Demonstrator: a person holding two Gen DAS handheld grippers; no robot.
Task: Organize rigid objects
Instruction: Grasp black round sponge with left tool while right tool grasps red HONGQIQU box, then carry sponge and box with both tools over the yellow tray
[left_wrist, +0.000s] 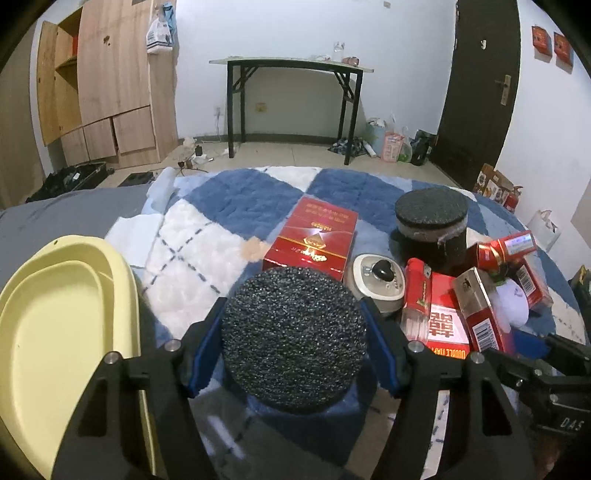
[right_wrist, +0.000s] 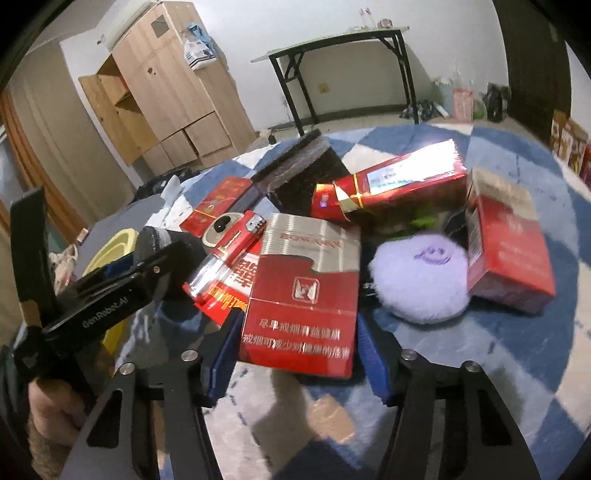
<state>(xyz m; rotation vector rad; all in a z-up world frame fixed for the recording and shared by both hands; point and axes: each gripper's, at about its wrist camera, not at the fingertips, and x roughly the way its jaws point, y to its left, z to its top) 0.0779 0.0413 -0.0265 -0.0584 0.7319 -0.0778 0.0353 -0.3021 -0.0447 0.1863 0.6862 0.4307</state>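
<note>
Pinching a round black foam disc (left_wrist: 293, 338) between its blue pads, the left hand-held gripper (left_wrist: 293, 343) is holding it just right of the pale yellow tray (left_wrist: 48, 332), above the blue-and-white plush blanket (left_wrist: 207, 229). The right hand-held gripper (right_wrist: 295, 343) is sitting with its fingers spread on either side of a red-and-silver cigarette pack (right_wrist: 303, 295); whether the pads are touching it cannot be told. Just beyond that pack a red lighter (right_wrist: 229, 258), a lilac fluffy puff (right_wrist: 421, 277) and more red packs are lying heaped together. Farther back, a red box (left_wrist: 314, 236) is lying flat and a second black foam cylinder (left_wrist: 430, 225) is standing upright. A black-legged table (left_wrist: 291, 66) is standing against the far wall.
</note>
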